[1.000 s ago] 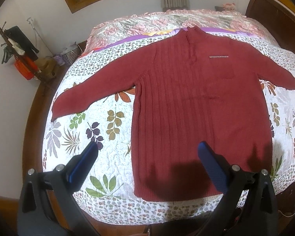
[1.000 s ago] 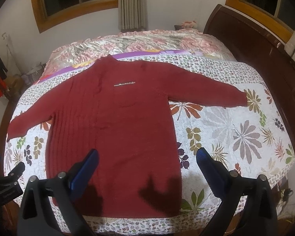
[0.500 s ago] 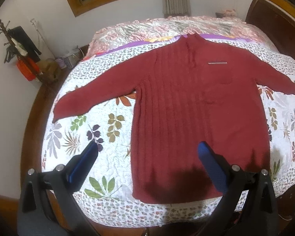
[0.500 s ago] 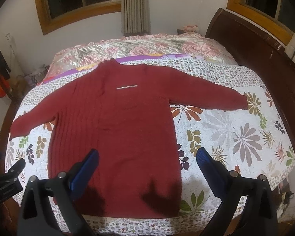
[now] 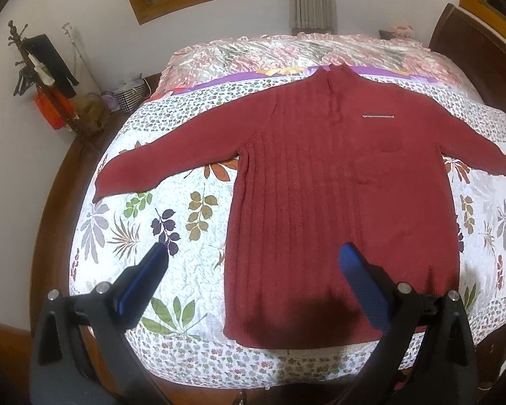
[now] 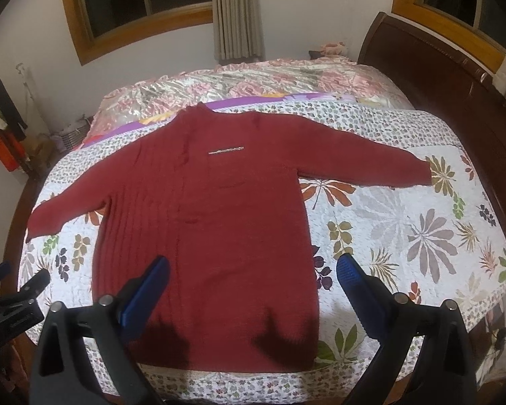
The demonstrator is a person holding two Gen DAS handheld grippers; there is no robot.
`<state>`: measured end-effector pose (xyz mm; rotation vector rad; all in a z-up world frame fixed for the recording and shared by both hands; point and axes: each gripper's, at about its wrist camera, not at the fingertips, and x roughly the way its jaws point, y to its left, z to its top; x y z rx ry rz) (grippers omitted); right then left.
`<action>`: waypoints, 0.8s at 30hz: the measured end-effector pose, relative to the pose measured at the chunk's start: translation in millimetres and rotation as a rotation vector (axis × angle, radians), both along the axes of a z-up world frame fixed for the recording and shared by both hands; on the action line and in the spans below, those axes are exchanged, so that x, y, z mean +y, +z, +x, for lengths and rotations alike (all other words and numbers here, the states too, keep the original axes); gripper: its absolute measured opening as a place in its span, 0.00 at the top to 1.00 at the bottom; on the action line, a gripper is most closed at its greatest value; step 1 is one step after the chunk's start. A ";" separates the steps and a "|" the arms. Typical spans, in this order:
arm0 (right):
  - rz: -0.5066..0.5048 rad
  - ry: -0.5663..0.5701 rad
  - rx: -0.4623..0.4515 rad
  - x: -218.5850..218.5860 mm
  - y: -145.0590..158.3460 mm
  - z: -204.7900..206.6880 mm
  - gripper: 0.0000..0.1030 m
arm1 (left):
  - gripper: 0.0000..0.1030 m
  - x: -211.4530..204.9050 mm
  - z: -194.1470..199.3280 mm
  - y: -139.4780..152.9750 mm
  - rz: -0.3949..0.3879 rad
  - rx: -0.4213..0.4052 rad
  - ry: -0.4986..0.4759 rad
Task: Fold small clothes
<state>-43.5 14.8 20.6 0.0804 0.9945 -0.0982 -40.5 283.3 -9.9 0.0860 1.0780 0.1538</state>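
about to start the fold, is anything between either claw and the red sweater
Nothing visible. The red sweater lies flat and uncovered on the quilt, with both open claws, left and right, above its near hem and only open air between.

Red sweater point(image 5: 337, 182) lies flat on the quilt point(image 5: 172, 236), left tool point(image 5: 253, 263) spread wide above.

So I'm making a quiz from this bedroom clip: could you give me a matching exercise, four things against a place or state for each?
Things:
1. sweater
2. left gripper
3. quilt
4. curtain

Places or states:
A. hangs on the far wall between the windows
B. lies flat with both sleeves spread out
C. open, above the sweater's bottom left corner
D. printed with leaves, covers the bed under the sweater

Pairs: 1-B, 2-C, 3-D, 4-A
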 end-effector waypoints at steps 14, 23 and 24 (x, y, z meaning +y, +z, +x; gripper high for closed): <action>-0.041 -0.024 -0.048 -3.5 5.6 -4.8 0.03 | 0.03 -8.5 -0.7 -2.8 0.033 0.010 -0.030; -0.104 -0.056 -0.085 -1.5 9.0 -6.4 0.03 | 0.03 -14.1 1.1 -2.7 0.055 0.007 -0.042; -0.107 -0.057 -0.091 -0.9 10.0 -6.9 0.03 | 0.03 -14.8 1.6 -2.8 0.057 0.007 -0.043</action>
